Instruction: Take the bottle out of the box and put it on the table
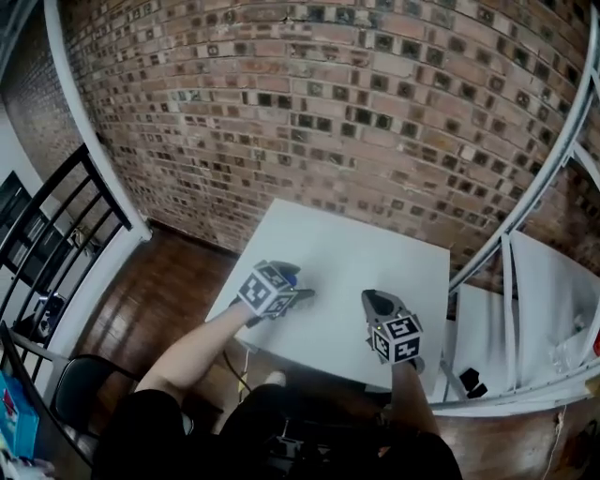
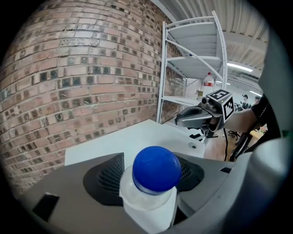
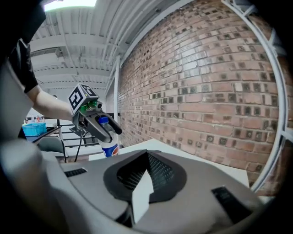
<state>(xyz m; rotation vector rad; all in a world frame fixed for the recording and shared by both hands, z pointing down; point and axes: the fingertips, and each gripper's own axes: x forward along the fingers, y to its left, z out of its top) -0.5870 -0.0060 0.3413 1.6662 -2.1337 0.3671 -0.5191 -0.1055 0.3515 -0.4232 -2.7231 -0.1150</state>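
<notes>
Dim even light, ceiling strip (image 3: 68, 3) glares; heavy fisheye warp w/ dark edges.

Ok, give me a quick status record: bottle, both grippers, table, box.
bottle: clear plastic bottle with a blue cap and a blue label, roughly upright
left gripper: fingers closed on the bottle near its cap, at the table's near-left edge
right gripper: fingers together, nothing between them, over the table's near-right part
table: white table in front of a brick wall
bottle resting on table: cannot tell, its base is hidden
box: not in view
</notes>
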